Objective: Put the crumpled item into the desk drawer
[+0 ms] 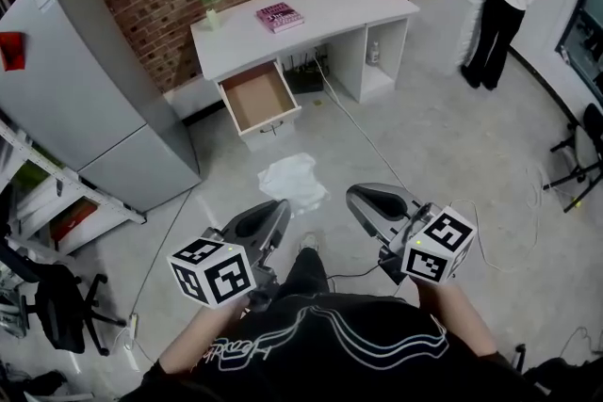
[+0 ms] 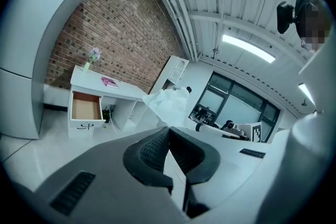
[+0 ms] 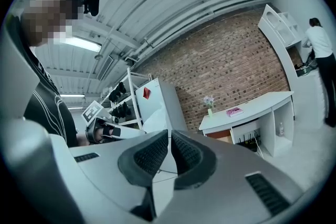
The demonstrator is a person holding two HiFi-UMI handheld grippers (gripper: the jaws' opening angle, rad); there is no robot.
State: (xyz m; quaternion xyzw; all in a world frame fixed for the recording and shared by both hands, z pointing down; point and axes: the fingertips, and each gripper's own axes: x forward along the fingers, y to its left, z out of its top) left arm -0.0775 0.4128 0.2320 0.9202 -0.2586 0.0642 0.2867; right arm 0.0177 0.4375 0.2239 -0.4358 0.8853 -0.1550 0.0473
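The crumpled white item [image 1: 293, 181] lies on the floor in front of the white desk [image 1: 311, 14], whose drawer [image 1: 258, 97] stands pulled open and empty. My left gripper [image 1: 279, 210] hovers just short of the item, jaws shut with nothing between them. In the left gripper view the item [image 2: 170, 104] shows right beyond the closed left gripper [image 2: 169, 131], with the open drawer [image 2: 85, 108] farther off to the left. My right gripper [image 1: 357, 199] is held to the item's right, also shut and empty; its view shows the right gripper [image 3: 169, 136] pointing toward the desk [image 3: 247, 108].
A grey fridge [image 1: 85, 80] stands left of the desk. A pink book [image 1: 280, 16] and a small flower vase [image 1: 211, 0] sit on the desktop. Cables [image 1: 353, 122] run across the floor. A person [image 1: 504, 0] stands at the far right counter; an office chair [image 1: 61, 306] is at lower left.
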